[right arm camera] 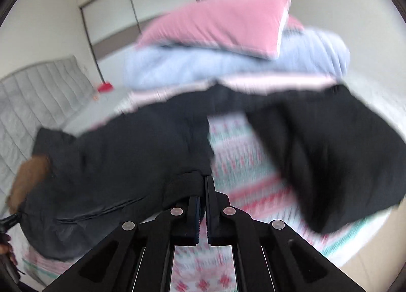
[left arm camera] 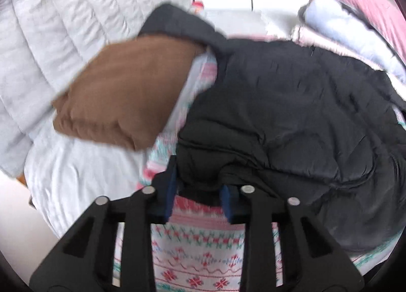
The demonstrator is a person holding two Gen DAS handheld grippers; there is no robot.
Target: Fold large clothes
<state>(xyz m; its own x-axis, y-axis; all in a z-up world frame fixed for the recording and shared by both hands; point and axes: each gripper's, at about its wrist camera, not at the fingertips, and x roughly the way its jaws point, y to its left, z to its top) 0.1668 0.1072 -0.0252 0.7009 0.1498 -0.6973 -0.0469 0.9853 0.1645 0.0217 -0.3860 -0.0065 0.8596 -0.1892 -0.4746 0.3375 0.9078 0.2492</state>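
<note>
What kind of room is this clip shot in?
Most likely a bedroom. A patterned bedsheet covers the surface under the black jacket, a pink pillow sits on folded blue bedding, and a padded grey headboard stands near sliding wardrobe doors.

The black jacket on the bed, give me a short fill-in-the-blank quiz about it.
1. The black jacket has a hood lined in ____.
2. It lies on a patterned ____.
3. The left claw grips the jacket's ____.
4. On the folded blue duvet sits a ____ pillow.

Missing words: brown; bedsheet; hem; pink
</note>
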